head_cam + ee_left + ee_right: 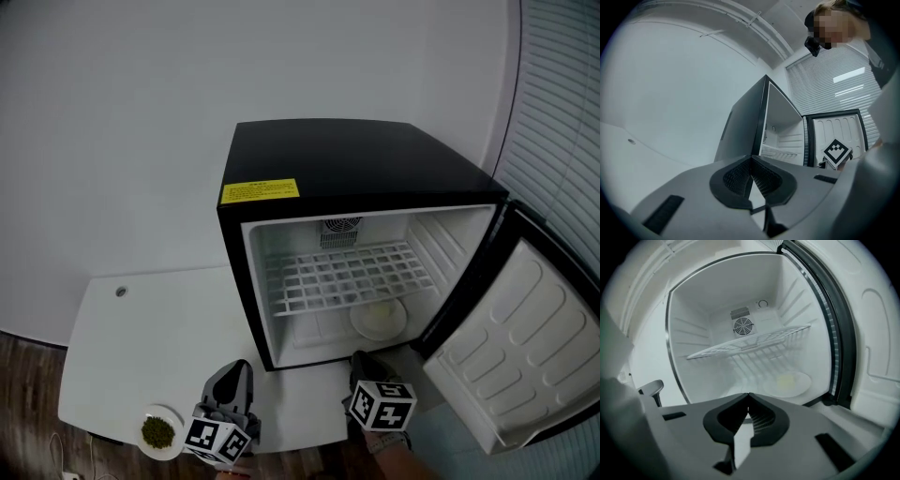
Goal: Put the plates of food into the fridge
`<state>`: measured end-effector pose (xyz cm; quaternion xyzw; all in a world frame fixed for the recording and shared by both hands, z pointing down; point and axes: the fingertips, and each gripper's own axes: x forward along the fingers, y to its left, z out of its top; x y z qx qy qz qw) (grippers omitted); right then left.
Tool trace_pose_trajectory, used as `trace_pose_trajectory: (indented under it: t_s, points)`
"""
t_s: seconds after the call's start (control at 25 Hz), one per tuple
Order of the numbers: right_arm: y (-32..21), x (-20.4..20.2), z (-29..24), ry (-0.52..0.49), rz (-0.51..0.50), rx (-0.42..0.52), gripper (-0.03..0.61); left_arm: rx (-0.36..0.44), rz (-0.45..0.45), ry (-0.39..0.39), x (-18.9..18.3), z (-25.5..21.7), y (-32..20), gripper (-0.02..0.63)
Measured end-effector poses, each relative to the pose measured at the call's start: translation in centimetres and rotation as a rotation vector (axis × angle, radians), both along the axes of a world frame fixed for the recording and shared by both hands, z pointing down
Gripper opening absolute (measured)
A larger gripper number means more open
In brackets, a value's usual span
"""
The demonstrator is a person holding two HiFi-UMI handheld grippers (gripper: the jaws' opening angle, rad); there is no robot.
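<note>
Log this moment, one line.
yellow-food plate in open fridge | green-food plate on table | left gripper shut, empty | right gripper shut, empty

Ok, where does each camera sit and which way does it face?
Head view: on the head, steeply down at open mini fridge, table, plate of green food; left gripper, right gripper at bottom.
Left gripper view: over its shut jaws toward the fridge's side; right gripper's marker cube, person visible.
Right gripper view: over shut jaws into the fridge, at wire shelf and pale plate.
Shared: head and right gripper views both show that plate.
</note>
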<state>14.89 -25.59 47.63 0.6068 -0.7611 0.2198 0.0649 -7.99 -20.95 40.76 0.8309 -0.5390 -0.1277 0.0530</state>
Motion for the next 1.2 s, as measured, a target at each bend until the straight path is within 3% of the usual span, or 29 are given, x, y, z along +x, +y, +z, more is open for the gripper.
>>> trace_pose_trajectory:
  t_s: [0.28,0.64,0.96,1.2]
  points:
    - [5.8,-7.8,-1.2,0.008,-0.200,0.016,0.006,0.015,0.035,-0.008,-0.9,-1.6,3.9,0.009]
    - [13.4,-16.1,0.0,-0.048,-0.371,-0.040,0.006,0.035,-0.015,-0.024,-5.1,-2.7,9.8,0.008]
    - [19.4,-20.7,2.8,-0.088,-0.452,-0.113,0.006,-0.013,-0.081,-0.052,-9.4,-0.9,15.0,0.009]
    - [23.4,-22.9,5.6,-0.146,-0.468,-0.191,0.006,-0.043,-0.095,-0.042,-10.5,2.2,18.6,0.009]
